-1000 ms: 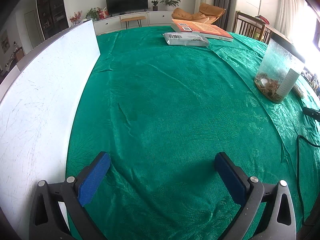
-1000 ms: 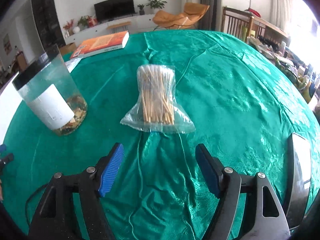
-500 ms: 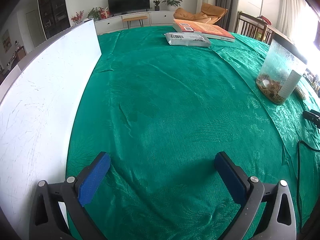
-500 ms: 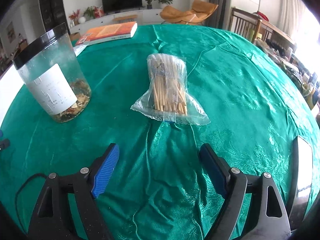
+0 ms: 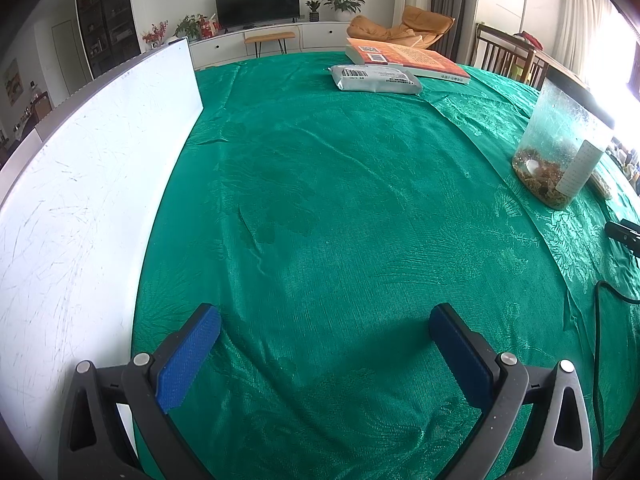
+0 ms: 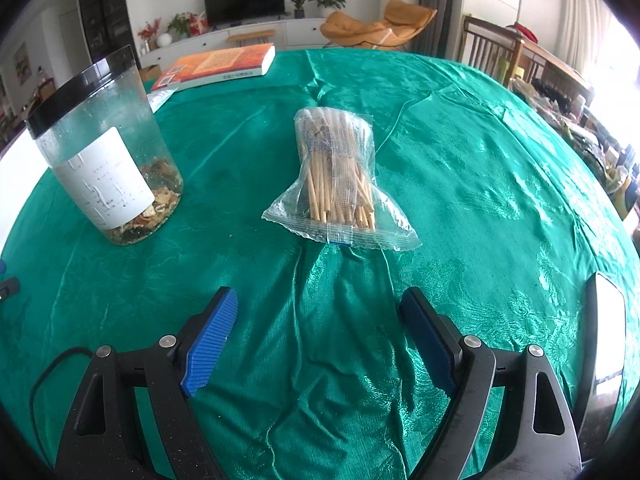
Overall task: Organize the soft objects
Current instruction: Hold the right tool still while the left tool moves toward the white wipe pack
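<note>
A clear plastic bag of wooden sticks lies flat on the green tablecloth, straight ahead of my right gripper, which stands open and empty a short way in front of the bag's sealed edge. My left gripper is open too, over bare green cloth, with nothing between its blue pads. Far across the table in the left wrist view lies a silver-grey soft packet with a barcode label.
A clear jar with a black lid and dried bits inside stands left of the bag, also seen as the jar. An orange book lies beyond the packet. A white board runs along the left. A black cable trails at the right.
My right gripper's jaws have spread wider and its view has rolled slightly, with the bag shifting right in frame. The left gripper's view is unchanged.
</note>
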### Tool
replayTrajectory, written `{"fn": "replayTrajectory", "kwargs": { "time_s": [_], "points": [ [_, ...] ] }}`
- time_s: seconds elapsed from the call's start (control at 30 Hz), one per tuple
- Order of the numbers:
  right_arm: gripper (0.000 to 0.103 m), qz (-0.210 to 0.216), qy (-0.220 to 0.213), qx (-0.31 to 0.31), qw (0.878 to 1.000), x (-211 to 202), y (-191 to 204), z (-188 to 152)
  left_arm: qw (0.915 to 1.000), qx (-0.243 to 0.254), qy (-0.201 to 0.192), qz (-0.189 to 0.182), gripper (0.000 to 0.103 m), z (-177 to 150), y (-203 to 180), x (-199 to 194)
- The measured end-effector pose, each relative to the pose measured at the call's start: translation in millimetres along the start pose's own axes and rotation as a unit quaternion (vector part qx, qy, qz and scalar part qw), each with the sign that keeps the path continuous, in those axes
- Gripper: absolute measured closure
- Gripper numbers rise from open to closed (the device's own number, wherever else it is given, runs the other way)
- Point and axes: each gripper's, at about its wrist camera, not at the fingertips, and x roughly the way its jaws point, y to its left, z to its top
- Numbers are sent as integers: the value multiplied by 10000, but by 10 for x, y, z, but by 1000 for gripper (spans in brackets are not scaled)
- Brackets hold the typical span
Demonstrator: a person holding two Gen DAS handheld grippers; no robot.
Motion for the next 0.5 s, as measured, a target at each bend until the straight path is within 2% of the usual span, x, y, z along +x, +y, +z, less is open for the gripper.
{"fn": "replayTrajectory", "kwargs": {
  "time_s": [0.1,0.17,0.23,0.3,0.37,0.5],
  "points": [
    [17,-1,-1,1,10000,-2,0,-1,9999,-52,93,25,0,28,-3,9],
    [17,-2,-3,1,10000,-4,0,-1,9980,-86,633,31,0,167,-39,49],
    [17,-2,-3,1,10000,-6,0,-2,9967,32,730,-361,0,409,-109,17],
    [17,-2,-5,0,10000,-8,0,-2,9958,349,592,-608,0,757,-227,-26],
    [17,-4,-6,1,10000,-10,1,-3,9930,855,506,-631,0,1182,-367,36],
    [16,-1,-8,1,10000,-13,0,-4,9833,1462,605,-898,0,2019,-552,470]
  ]
}}
